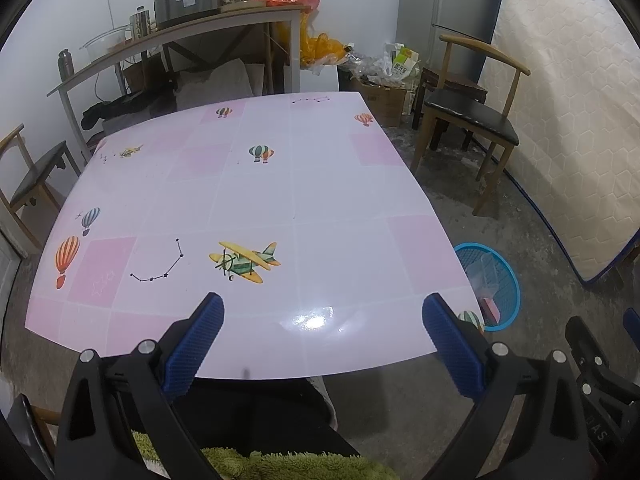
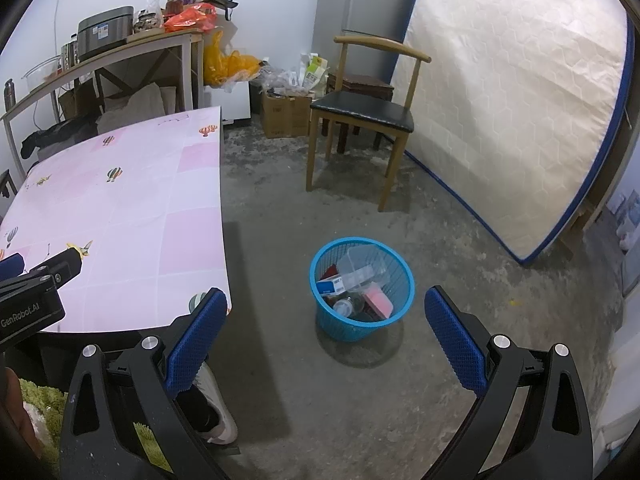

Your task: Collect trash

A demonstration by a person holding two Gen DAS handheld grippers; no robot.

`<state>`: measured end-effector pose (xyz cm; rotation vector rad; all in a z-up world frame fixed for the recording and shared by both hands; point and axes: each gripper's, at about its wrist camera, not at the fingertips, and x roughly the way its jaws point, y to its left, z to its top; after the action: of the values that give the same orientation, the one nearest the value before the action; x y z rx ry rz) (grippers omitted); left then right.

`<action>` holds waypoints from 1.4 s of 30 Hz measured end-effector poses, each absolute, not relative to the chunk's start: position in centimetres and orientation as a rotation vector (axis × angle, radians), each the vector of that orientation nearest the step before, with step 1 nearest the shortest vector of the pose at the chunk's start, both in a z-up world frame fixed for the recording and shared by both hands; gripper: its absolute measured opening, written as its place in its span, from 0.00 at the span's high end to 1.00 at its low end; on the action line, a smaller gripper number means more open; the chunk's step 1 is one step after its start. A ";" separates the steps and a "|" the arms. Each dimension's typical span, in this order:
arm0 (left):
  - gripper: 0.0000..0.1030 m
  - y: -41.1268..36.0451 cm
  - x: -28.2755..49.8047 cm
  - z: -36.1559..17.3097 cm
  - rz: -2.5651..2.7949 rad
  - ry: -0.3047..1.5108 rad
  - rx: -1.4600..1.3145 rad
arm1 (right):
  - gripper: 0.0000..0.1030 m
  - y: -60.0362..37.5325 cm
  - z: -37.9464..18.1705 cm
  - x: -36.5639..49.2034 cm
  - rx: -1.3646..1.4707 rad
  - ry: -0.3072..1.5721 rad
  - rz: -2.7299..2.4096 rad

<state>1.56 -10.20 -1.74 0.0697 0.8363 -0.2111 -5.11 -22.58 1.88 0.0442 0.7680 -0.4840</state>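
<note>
A blue mesh waste basket (image 2: 404,280) stands on the concrete floor right of the table; it also shows in the left wrist view as the basket (image 1: 510,280). Inside lie a clear plastic box (image 2: 362,266), a blue-and-white carton (image 2: 331,285), a pink packet (image 2: 378,299) and a clear bottle (image 2: 346,306). My left gripper (image 1: 324,306) hangs open over the near edge of the pink-patterned table (image 1: 256,200), nothing between its fingers. My right gripper (image 2: 326,304) is open above the floor, just short of the basket.
A wooden chair with a black seat (image 2: 362,114) stands behind the basket, and a mattress (image 2: 516,96) leans against the right wall. A cluttered shelf table (image 1: 180,36) lines the back wall. Cardboard boxes (image 2: 284,114) and bags sit in the corner. The person's legs and a shoe (image 2: 218,408) are below the table.
</note>
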 end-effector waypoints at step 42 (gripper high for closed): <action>0.05 -9.9 1.5 -1.7 -0.212 0.840 0.062 | 0.08 -22.5 1.8 -5.2 0.044 0.767 -0.484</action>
<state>1.49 -9.94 -1.67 0.0623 0.8395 -0.2123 -5.21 -22.54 1.79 0.0442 0.7671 -0.4840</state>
